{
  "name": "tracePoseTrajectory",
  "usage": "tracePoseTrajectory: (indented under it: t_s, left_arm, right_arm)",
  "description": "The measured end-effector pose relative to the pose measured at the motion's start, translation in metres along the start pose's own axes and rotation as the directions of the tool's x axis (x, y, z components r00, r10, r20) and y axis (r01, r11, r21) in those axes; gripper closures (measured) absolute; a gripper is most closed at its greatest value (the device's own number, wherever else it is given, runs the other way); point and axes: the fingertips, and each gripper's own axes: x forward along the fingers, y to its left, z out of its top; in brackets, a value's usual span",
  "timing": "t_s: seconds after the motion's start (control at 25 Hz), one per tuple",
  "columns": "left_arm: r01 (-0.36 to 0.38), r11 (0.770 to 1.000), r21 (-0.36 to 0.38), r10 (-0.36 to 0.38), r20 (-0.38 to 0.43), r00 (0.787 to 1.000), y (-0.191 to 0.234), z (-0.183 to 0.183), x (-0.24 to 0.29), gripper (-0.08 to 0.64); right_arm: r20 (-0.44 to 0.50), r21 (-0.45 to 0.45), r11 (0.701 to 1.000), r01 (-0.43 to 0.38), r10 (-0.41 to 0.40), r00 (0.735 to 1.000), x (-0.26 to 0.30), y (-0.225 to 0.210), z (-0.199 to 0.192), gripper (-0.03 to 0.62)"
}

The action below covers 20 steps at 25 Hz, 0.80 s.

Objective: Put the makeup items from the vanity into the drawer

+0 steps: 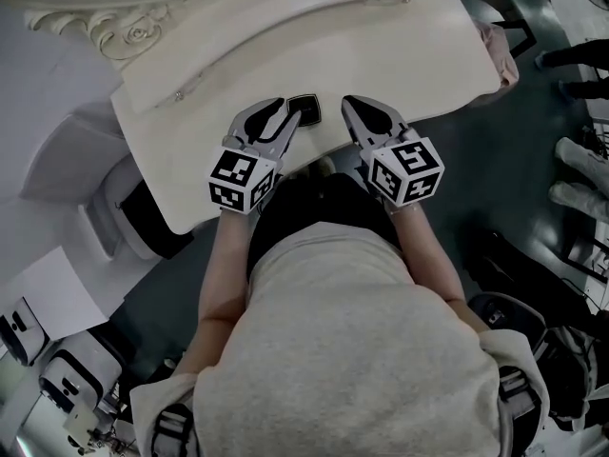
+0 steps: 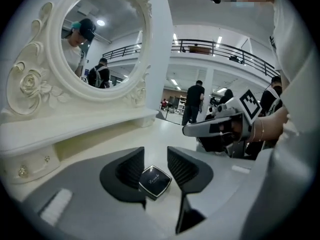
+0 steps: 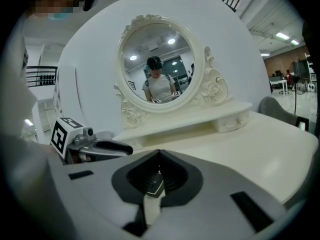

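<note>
A small black square compact point(image 1: 304, 110) with a silver rim lies flat on the cream vanity top point(image 1: 400, 55), near its front edge. My left gripper point(image 1: 290, 112) stands over it. In the left gripper view the compact point(image 2: 155, 180) sits between the two dark jaws of the left gripper point(image 2: 155, 156); a gap shows on its right side, so the pads are not pressing it. My right gripper point(image 1: 350, 103) hovers just to the right of the compact, and its tips point(image 3: 159, 154) meet. No drawer stands open in any view.
The oval mirror point(image 3: 157, 64) in a carved frame stands at the back on a raised shelf point(image 3: 200, 121) with small knobbed drawers point(image 3: 235, 124). The person stands against the vanity's front edge point(image 1: 324, 160). Equipment and bags lie on the dark floor at the right point(image 1: 571, 188).
</note>
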Motion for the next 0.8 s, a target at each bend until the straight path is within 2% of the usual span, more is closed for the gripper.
tracePoseTrajectory:
  t_s: [0.12, 0.16, 0.32, 0.6, 0.8]
  left_arm:
    - [0.062, 0.997, 0.044, -0.059, -0.071, 0.996, -0.005, -0.014, 0.011, 0.35]
    - [0.084, 0.995, 0.052, -0.079, -0.1, 0.992, -0.007, -0.02, 0.014, 0.335]
    - [0.176, 0.984, 0.037, -0.165, -0.2, 0.966, -0.013, -0.041, 0.028, 0.252]
    - [0.257, 0.952, 0.164, -0.19, -0.341, 0.921, -0.011, -0.069, 0.05, 0.227]
    - [0.29, 0.936, 0.2, -0.194, -0.396, 0.898, -0.013, -0.085, 0.061, 0.218]
  right_arm:
    - [-0.016, 0.008, 1.0, 0.005, -0.004, 1.0, 0.002, -0.003, -0.005, 0.586]
    - [-0.021, 0.012, 1.0, 0.006, -0.006, 1.0, 0.002, -0.004, -0.007, 0.586]
    - [-0.052, 0.033, 0.999, 0.02, -0.018, 0.998, 0.001, -0.011, -0.017, 0.586]
    - [-0.093, 0.066, 0.997, 0.047, -0.04, 0.995, -0.001, -0.022, -0.031, 0.586]
    - [-0.111, 0.05, 0.998, 0.043, -0.038, 0.993, -0.001, -0.02, -0.035, 0.586]
